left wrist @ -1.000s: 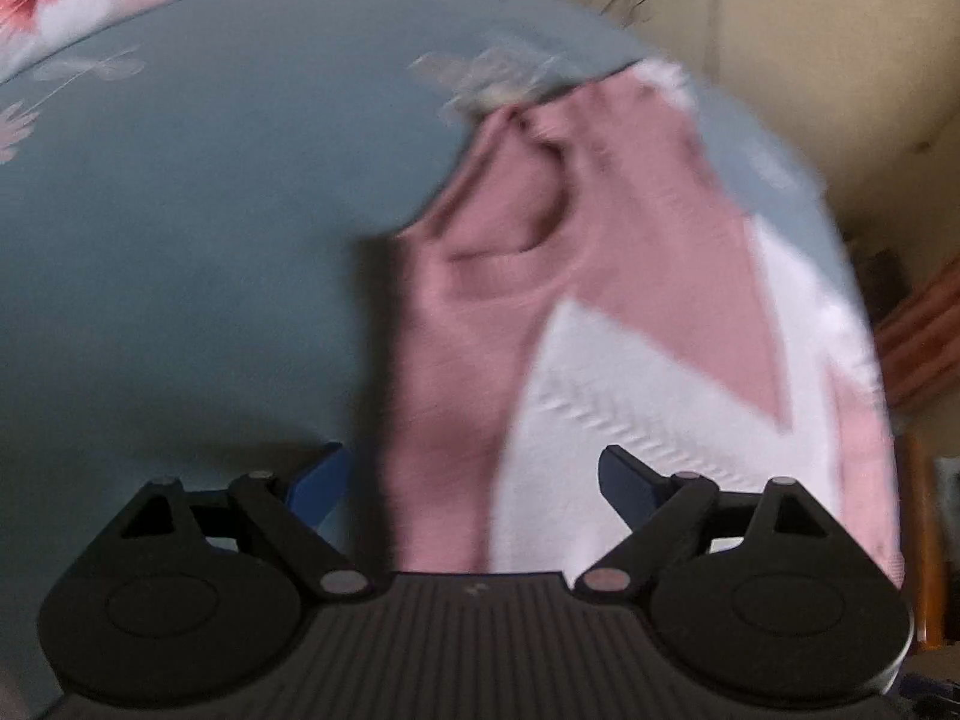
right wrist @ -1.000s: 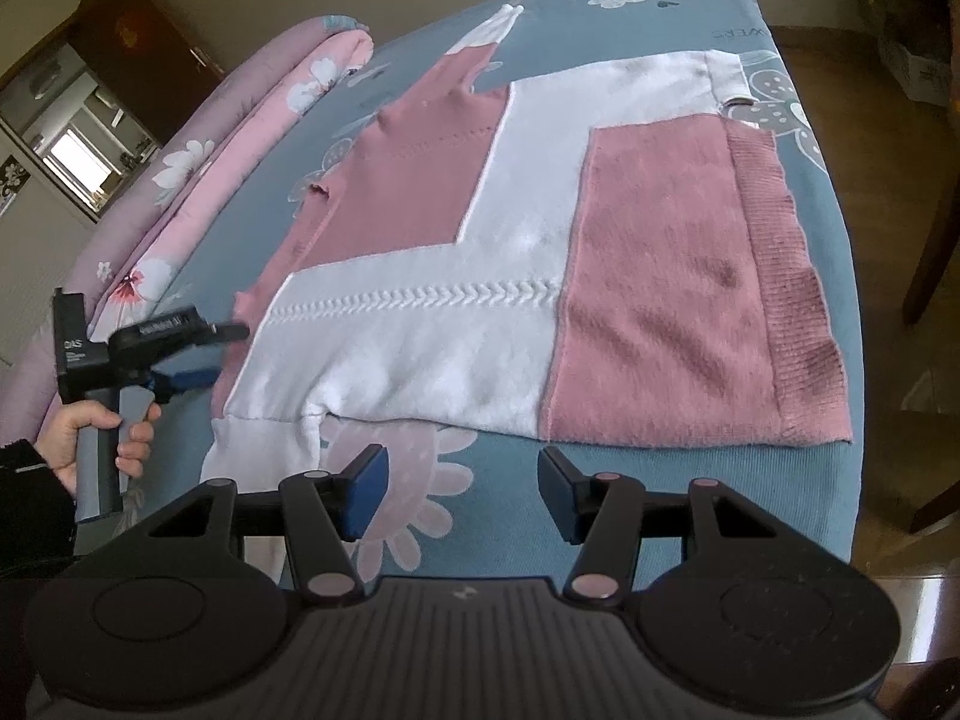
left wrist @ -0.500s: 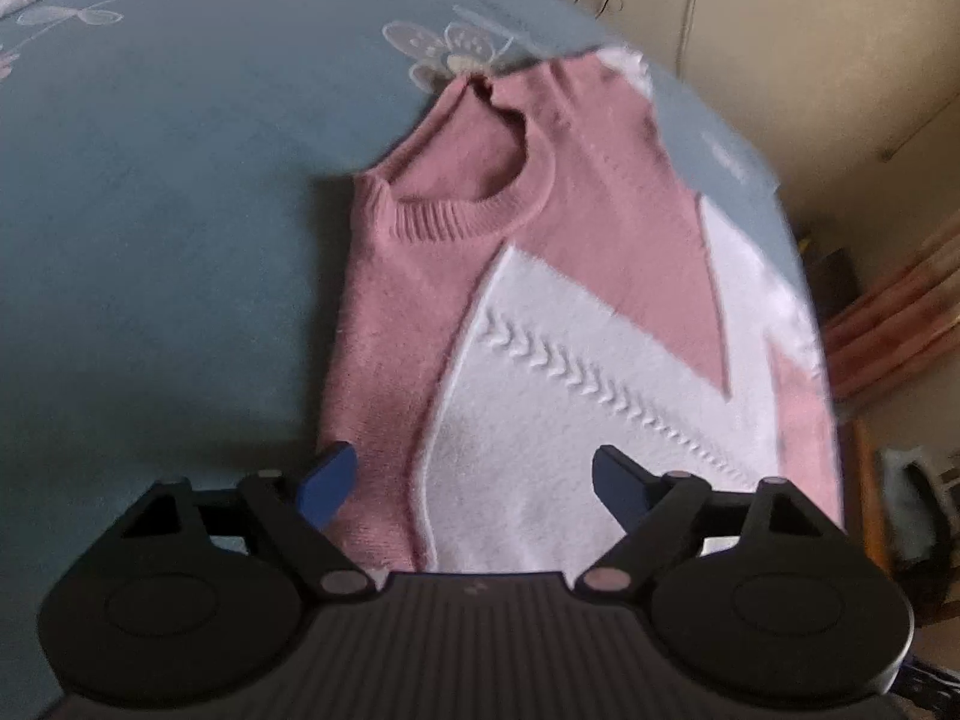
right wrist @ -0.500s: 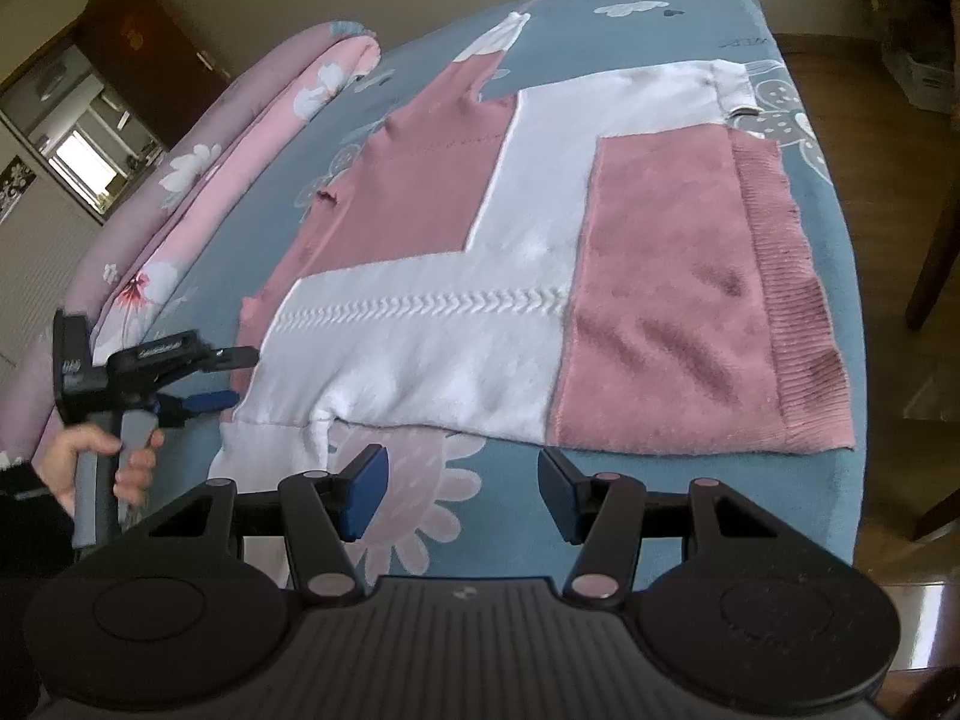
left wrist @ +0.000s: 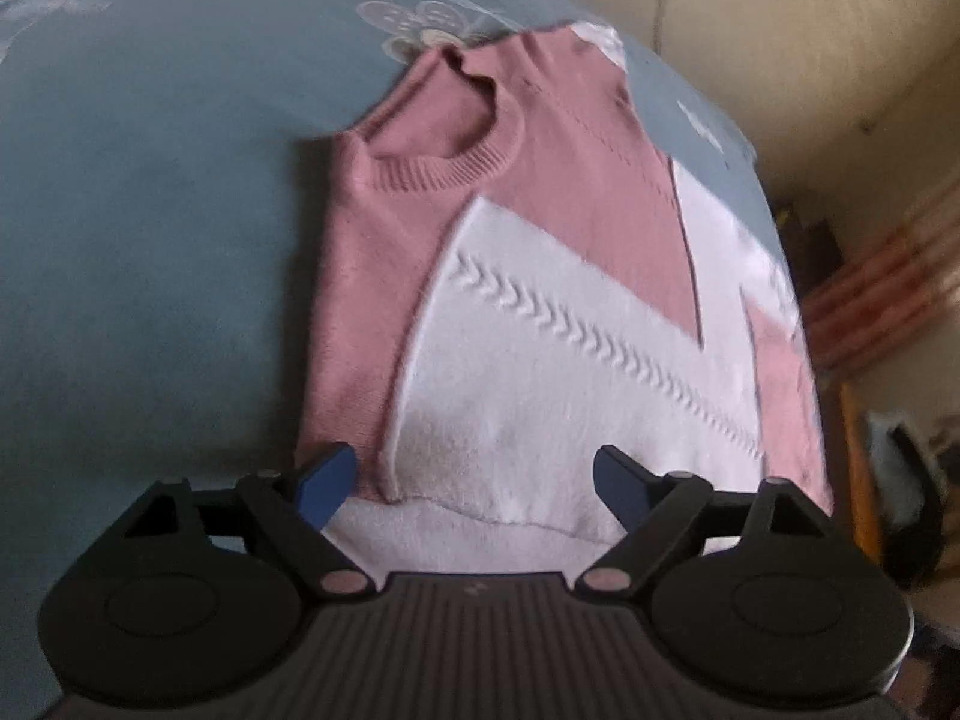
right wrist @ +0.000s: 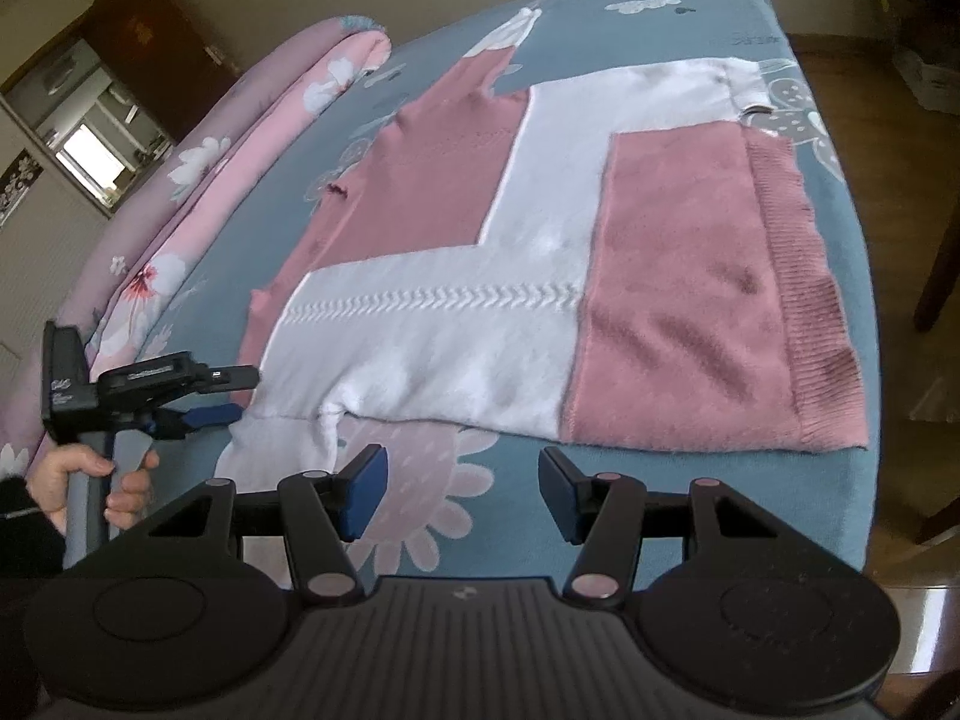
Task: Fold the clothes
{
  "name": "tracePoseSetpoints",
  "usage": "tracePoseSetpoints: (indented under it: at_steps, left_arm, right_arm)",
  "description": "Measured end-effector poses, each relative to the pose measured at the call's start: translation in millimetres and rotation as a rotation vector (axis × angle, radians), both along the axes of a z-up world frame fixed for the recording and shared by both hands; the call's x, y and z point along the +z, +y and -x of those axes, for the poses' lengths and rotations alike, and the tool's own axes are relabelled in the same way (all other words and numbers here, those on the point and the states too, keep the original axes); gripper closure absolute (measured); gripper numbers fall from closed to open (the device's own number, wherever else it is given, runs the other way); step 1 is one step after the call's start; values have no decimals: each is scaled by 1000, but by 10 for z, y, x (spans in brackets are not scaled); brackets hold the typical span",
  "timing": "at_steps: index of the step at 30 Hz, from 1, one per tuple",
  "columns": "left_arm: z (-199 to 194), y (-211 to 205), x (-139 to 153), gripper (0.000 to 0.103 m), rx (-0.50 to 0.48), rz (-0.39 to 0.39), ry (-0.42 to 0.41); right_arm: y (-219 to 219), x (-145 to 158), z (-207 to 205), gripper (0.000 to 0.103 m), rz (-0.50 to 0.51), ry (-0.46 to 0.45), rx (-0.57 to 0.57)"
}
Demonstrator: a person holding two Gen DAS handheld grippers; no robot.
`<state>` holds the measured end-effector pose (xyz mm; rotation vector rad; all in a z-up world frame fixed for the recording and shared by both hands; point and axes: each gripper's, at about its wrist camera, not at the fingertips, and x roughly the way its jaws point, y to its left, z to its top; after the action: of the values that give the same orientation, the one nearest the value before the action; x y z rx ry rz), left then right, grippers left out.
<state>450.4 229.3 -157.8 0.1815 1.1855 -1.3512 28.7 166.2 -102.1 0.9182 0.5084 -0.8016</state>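
Note:
A pink and white knit sweater (right wrist: 540,276) lies flat on the blue floral bed, its ribbed hem at the right and its neckline (left wrist: 444,162) at the far left. One white sleeve (right wrist: 282,450) sticks out toward the front. My left gripper (left wrist: 474,480) is open, hovering just over the white shoulder and sleeve area; it also shows in the right wrist view (right wrist: 222,396), held by a hand. My right gripper (right wrist: 459,495) is open and empty, above the bedsheet just in front of the sweater's near edge.
A rolled pink floral quilt (right wrist: 240,156) lies along the far left side of the bed (right wrist: 630,24). The bed's edge drops to a wooden floor (right wrist: 900,252) at the right, with a dark furniture leg (right wrist: 939,276) there.
My left gripper has moved in toward the sweater's near shoulder and sleeve, so the garment fills more of its view. My right gripper has stayed nearly still.

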Motion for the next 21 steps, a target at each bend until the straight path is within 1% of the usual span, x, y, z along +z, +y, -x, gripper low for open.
tracePoseSetpoints:
  at_steps: [2,4,6,8,10,12,13,15,21]
  left_arm:
    - [-28,-52,115,17,12,22,1]
    - [-60,-133,262,17,22,83,-14]
    - [-126,-288,336,16,59,136,9]
    - [-190,-470,341,16,102,157,39]
    - [-223,-635,279,16,144,117,47]
    - [-234,-776,178,16,157,61,46]
    - [-226,-812,156,16,160,45,42]
    - [-176,-793,183,18,155,44,23]
    - [-27,-737,266,19,140,39,-34]
  right_arm:
    - [-15,7,37,42,1,-3,-12]
    - [-26,2,50,42,1,-6,-24]
    - [-26,-13,35,42,-6,-5,-20]
    - [-11,-22,15,42,-10,-1,-12]
    - [14,-30,9,42,-8,6,-3]
    - [19,-15,41,42,-1,11,-11]
    - [21,-8,57,42,2,13,-15]
    - [6,-2,98,42,2,9,-26]
    - [-37,-29,180,42,-1,-7,-52]
